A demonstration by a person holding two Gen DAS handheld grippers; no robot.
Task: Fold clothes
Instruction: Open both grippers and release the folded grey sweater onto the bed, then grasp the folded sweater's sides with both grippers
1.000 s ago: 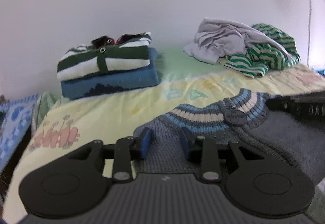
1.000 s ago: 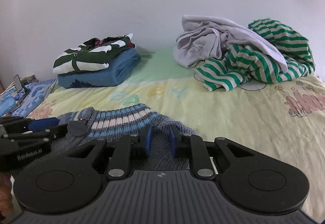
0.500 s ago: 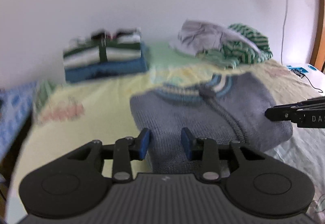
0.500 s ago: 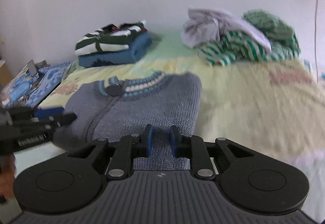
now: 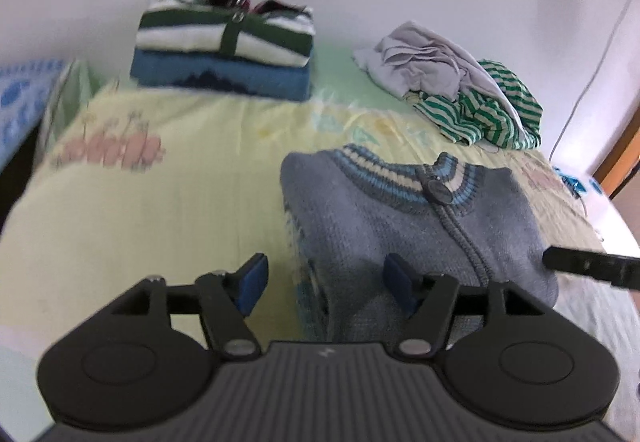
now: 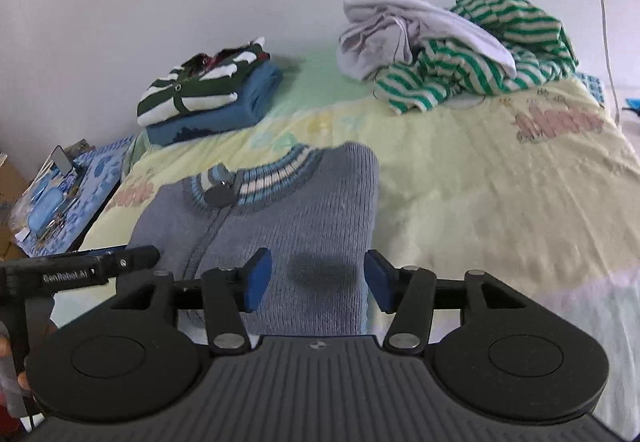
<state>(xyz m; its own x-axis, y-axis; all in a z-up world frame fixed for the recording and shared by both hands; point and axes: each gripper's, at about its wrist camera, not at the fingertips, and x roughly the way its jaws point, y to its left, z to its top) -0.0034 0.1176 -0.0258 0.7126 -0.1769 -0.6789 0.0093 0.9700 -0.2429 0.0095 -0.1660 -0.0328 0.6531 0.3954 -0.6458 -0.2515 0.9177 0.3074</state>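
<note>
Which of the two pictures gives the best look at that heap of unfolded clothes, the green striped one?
The right wrist view: the green striped garment sits large and sharp there, under a grey one. The left wrist view shows the same heap smaller, off to the side.

Bare yellow bedsheet (image 6: 500, 201) between folded stack (image 6: 208, 97) and rumpled pile (image 6: 460, 53).

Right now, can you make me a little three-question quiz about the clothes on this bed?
1. True or false: the grey sweater lies folded on the bed.
2. What lies on top of the blue folded garment? A) dark green and white striped top B) pillow C) towel
3. Fill in: the crumpled pile holds a pale grey garment and a green-and-cream ______ one.

Key: 1 true; 2 A; 3 striped.
</note>
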